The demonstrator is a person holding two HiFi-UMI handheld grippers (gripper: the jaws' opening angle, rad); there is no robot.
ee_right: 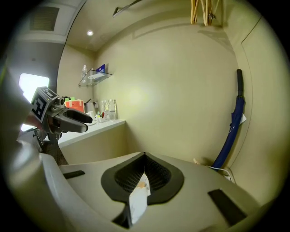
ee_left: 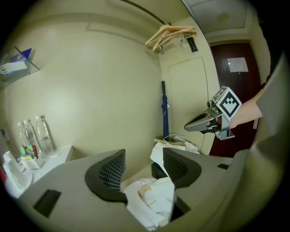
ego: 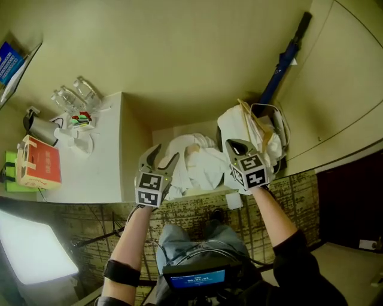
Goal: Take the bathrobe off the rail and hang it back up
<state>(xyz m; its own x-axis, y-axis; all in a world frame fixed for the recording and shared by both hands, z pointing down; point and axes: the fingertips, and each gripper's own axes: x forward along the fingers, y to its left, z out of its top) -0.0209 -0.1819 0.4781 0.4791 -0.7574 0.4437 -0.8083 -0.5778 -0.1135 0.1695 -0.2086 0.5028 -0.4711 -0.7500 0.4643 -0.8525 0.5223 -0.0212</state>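
Observation:
The white bathrobe (ego: 194,162) lies in a crumpled heap on a low ledge by the wall. My left gripper (ego: 166,152) hangs over the heap's left side, its jaws wide apart and holding nothing. In the left gripper view the robe (ee_left: 152,199) shows just below and between the open fingers (ee_left: 111,170). My right gripper (ego: 234,144) stands at the heap's right edge, shut on a fold of white cloth (ee_right: 138,197) that runs out of its closed jaws. The rail (ee_left: 145,11) runs high overhead with bare wooden hangers (ee_left: 170,34) on it.
A white counter (ego: 102,167) at the left carries water bottles (ego: 75,95), a kettle (ego: 39,128) and a red box (ego: 39,162). A blue umbrella (ego: 284,60) leans in the right corner above a bag (ego: 266,128) holding white cloth and a wooden hanger. A dark red door (ee_left: 238,86) is beyond.

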